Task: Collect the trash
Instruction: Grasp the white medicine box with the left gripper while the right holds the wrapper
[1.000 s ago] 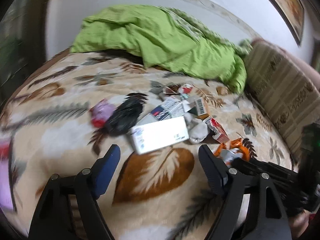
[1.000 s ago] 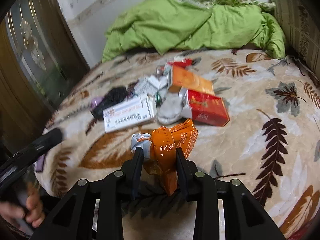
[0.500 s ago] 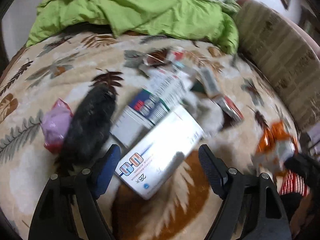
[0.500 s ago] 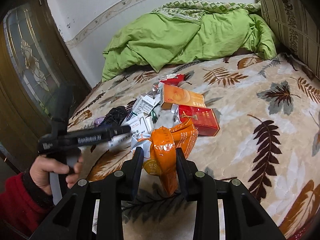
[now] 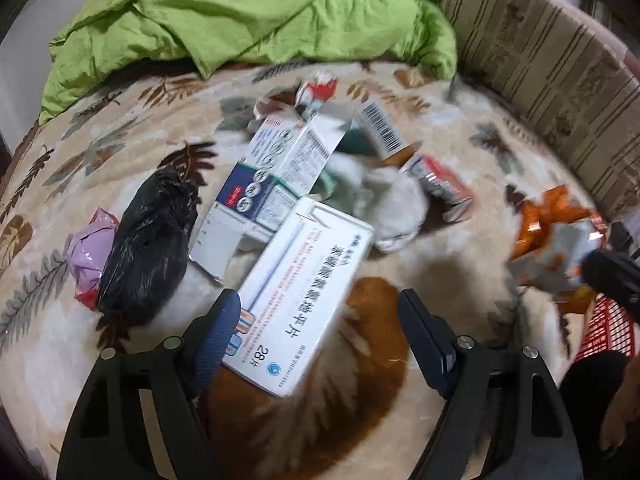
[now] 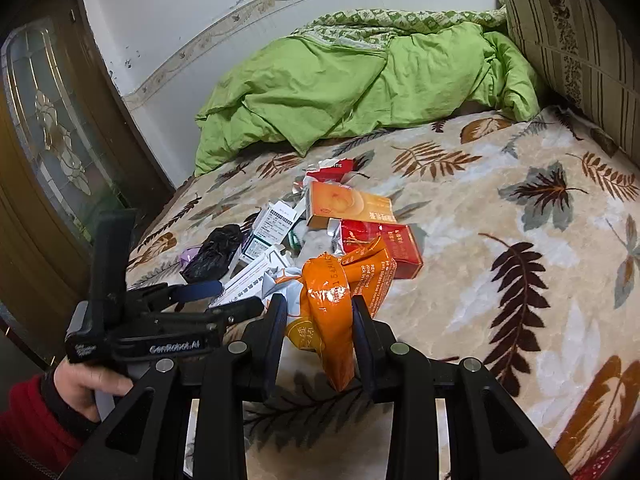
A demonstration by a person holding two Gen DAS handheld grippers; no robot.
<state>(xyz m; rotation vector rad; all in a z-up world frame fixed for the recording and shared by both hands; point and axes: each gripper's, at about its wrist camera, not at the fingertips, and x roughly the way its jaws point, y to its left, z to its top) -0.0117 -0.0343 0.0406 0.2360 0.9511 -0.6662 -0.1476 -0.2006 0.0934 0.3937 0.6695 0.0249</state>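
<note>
A heap of trash lies on the leaf-patterned bed blanket (image 5: 120,360). My left gripper (image 5: 320,320) is open, its fingers on either side of the near end of a white medicine box (image 5: 304,292). Beyond it lie a blue-and-white carton (image 5: 272,172), a black plastic bag (image 5: 148,248), a pink wrapper (image 5: 88,252), a white wad (image 5: 396,208) and a red pack (image 5: 440,184). My right gripper (image 6: 320,320) is shut on a crumpled orange wrapper (image 6: 332,300), which also shows in the left wrist view (image 5: 552,228). The left gripper (image 6: 208,296) shows in the right wrist view.
A green quilt (image 6: 360,80) is bunched at the back of the bed. A striped cushion (image 5: 560,80) lines the right side. A wooden door with glass (image 6: 48,140) stands left. An orange box (image 6: 348,204) and a red box (image 6: 384,244) lie in the heap.
My left gripper has moved forward and down over the white medicine box, which now lies between its open fingers. My right gripper has lifted the orange wrapper up and back from the heap.
</note>
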